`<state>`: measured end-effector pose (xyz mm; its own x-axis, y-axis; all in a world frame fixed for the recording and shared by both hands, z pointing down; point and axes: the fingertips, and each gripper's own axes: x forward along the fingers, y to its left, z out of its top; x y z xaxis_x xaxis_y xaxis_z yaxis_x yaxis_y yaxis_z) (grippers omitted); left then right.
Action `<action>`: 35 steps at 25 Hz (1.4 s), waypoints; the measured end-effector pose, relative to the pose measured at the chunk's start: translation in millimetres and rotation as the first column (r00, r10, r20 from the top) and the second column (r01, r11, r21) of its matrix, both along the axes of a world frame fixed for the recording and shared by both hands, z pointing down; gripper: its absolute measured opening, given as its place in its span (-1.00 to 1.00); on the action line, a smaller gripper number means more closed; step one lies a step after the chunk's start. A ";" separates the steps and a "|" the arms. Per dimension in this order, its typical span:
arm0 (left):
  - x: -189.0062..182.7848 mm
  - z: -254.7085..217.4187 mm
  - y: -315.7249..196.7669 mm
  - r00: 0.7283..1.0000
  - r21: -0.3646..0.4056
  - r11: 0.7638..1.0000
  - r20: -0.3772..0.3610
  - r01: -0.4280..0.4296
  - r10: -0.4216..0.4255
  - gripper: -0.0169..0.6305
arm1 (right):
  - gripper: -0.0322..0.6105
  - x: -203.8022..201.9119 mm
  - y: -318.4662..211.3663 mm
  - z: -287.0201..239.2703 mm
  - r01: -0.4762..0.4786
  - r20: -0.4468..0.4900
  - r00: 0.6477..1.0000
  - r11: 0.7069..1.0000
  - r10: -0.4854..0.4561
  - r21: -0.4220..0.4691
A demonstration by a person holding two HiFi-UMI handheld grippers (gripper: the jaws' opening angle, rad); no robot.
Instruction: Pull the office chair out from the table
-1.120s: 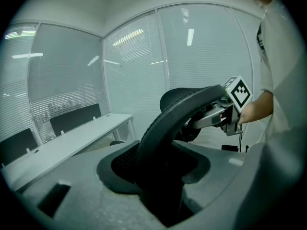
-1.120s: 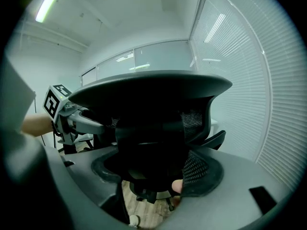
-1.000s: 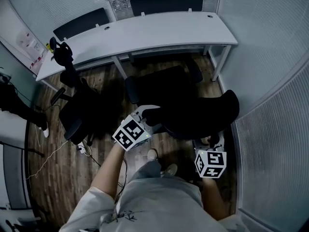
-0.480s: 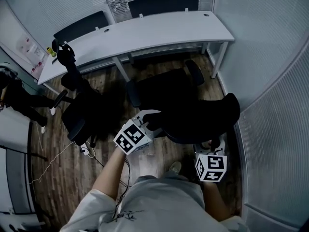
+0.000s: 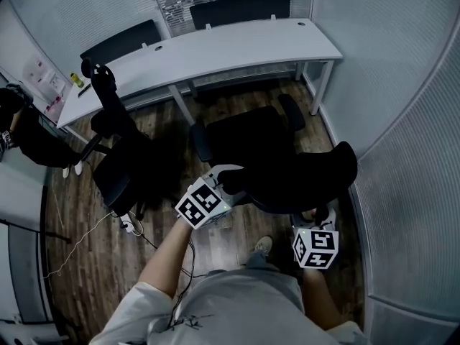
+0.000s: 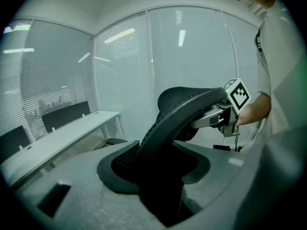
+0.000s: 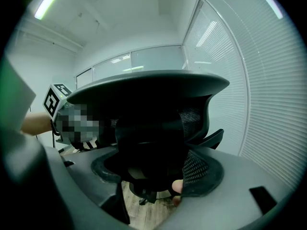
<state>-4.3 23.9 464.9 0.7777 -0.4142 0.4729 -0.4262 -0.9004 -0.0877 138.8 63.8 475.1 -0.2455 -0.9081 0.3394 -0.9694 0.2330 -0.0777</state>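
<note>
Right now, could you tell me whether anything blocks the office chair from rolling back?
Nothing visible does. The left gripper and right gripper hold the office chair by its backrest; behind it are only floor and the person's shoe. A power strip lies off to the left.

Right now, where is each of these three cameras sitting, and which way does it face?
Head view: on the person's head, looking steeply down at the office chair and table; both arms and the left gripper and right gripper show.
Left gripper view: rides the left gripper, looks along its jaws, closed on the backrest, toward the right gripper.
Right gripper view: rides the right gripper, jaws on the same backrest, facing the left gripper.
Shared: each gripper view sees the other gripper.
</note>
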 end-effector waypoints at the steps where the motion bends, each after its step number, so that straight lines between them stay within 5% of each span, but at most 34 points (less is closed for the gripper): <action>1: 0.0 0.5 5.2 1.000 0.001 1.000 -0.001 -0.003 0.003 -0.35 | 0.01 -0.3 5.5 0.6 -0.003 0.000 1.000 1.000 0.003 -0.001; 35: 17.5 -0.7 167.6 0.990 -0.023 0.990 -0.048 -0.137 0.136 -0.35 | 0.01 12.2 182.5 -2.9 -0.116 -0.007 0.993 0.993 0.116 0.004</action>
<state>13.2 191.5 464.2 0.8472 -0.2908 0.4446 -0.3021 -0.9521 -0.0471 151.0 246.3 472.2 -0.1355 -0.9315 0.3374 -0.9905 0.1187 -0.0699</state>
